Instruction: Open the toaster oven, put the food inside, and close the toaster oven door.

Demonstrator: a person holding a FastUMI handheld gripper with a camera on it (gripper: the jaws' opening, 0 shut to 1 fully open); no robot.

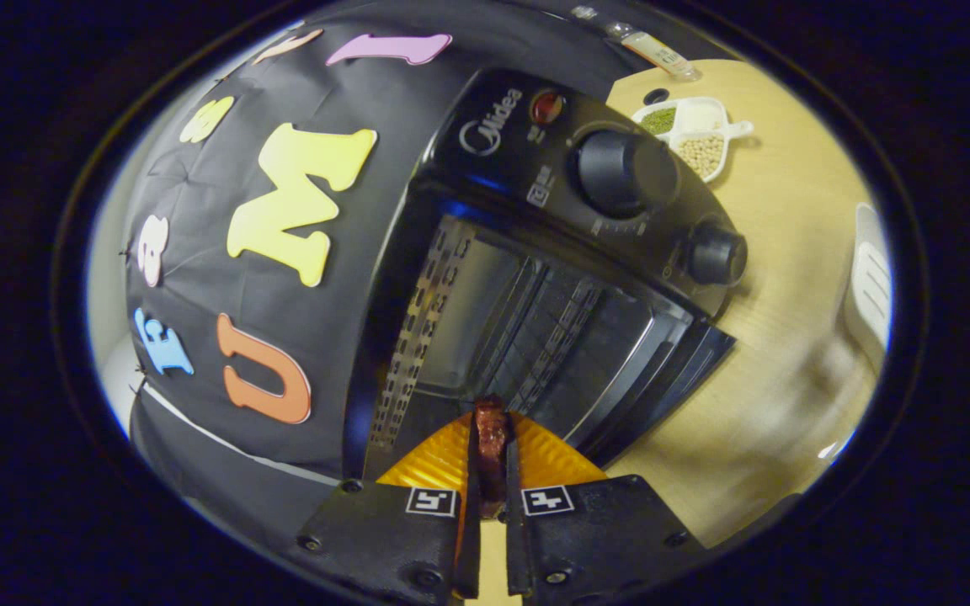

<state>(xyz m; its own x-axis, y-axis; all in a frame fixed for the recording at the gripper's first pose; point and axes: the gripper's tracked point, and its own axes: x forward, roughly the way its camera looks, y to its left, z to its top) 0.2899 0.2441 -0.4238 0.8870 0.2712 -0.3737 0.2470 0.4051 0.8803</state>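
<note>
Food (491,438), a small reddish-brown piece, sits pinched between the fingers of our gripper (492,459), which are nearly closed and press it from both sides. We hold it just in front of the toaster oven (535,278), whose door (662,387) already hangs open on the wooden table (788,252). We judge the piece light and somewhat soft, perhaps greasy, so a firm but gentle squeeze across its middle suits it; more pressure may crush it or let it slip
</note>
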